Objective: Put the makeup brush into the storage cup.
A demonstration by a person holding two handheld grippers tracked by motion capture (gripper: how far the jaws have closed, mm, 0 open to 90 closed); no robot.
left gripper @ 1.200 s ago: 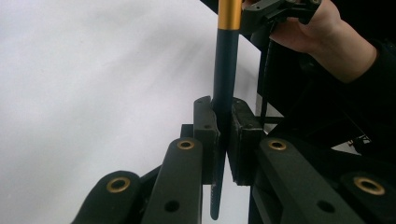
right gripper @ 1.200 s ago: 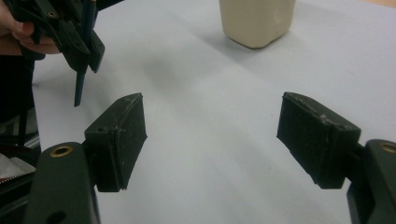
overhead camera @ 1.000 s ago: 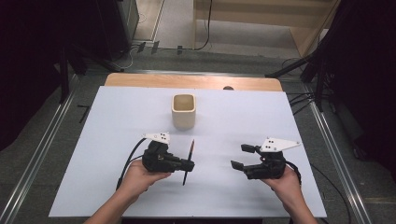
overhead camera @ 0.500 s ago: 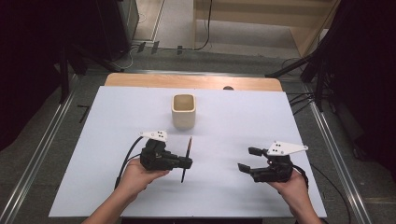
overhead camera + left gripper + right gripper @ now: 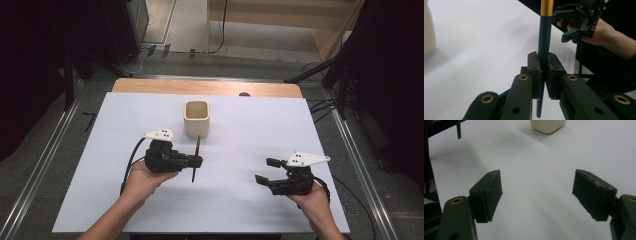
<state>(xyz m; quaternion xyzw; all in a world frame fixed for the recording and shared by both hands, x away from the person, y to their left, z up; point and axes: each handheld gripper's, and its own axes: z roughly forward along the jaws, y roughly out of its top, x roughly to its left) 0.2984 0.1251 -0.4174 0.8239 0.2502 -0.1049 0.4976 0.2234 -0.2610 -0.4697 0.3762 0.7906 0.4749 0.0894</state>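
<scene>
My left gripper (image 5: 197,161) is shut on a slim dark pen (image 5: 196,159) with a gold band, gripping it near its middle. The pen hangs above the white table, crosswise to the jaws, and its far end points at the beige cup (image 5: 196,119) just behind. In the left gripper view both pads clamp the pen (image 5: 545,37), and my left gripper (image 5: 544,72) holds it upright in the picture. My right gripper (image 5: 265,170) hovers low at the right front of the table, open with nothing in it. In the right gripper view my right gripper (image 5: 536,192) has its jaws wide apart over bare table.
The white table top (image 5: 250,125) spans the view, with a wooden strip (image 5: 150,86) along its far edge. The cup (image 5: 547,125) appears at the top of the right gripper view and the pen's tip (image 5: 458,130) at top left. Dark floor and cables surround the table.
My left gripper has lifted the pen and carried it a little toward the cup. The right hand has barely moved and its jaws stay open.
</scene>
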